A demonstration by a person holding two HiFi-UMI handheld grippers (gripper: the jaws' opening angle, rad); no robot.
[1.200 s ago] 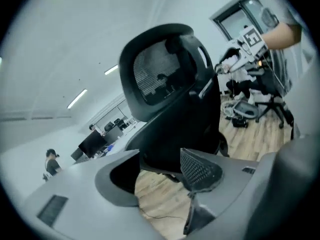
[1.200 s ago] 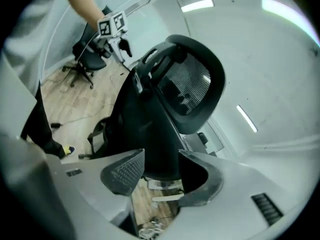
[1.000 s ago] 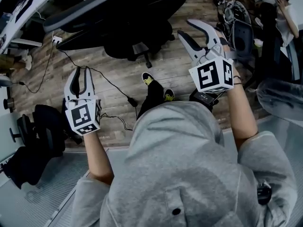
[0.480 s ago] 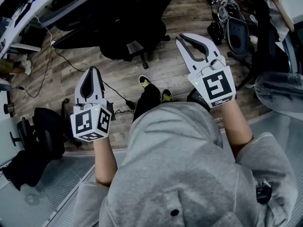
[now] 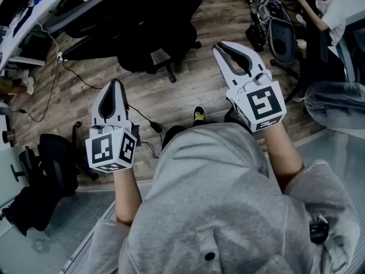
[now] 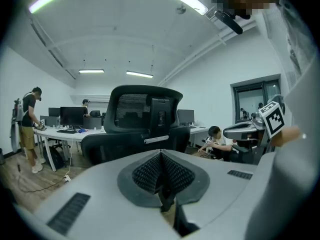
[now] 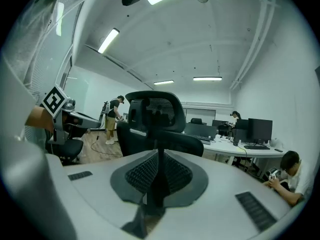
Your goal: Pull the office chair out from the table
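Office chair (image 5: pixel 154 39): black, mesh back and headrest, on a castered base on the wooden floor (image 5: pixel 188 90). Its back faces the person.
Worktop (image 5: pixel 34 4): just beyond the office chair. From here I cannot tell how far the seat sits under its edge.
Left gripper (image 5: pixel 116 85): short of the office chair, to its left. The jaws are closed pad to pad on nothing.
Right gripper (image 5: pixel 228 47): short of the office chair, to its right. Its jaws are also closed and empty.
Stage: empty jaws clear of the chair fit either a chair waiting to be drawn back or one just let go.
How it will handle: likely heavy, but free-rolling on the hard floor, so a steady level pull should move it. The mesh gives, while the frame looks stiff.
Where to hold: probably the rigid upper rim of the backrest or the armrests, one side for each gripper, not the mesh.
Open room: bare floor lies between the office chair and the person's shoe (image 5: pixel 199 116).
Edges to mind: a cable (image 5: pixel 85 81) runs left of the office chair's base and could snag a caster. A second chair (image 5: pixel 282 39) and a seated person (image 5: pixel 325 4) are well apart to its right.
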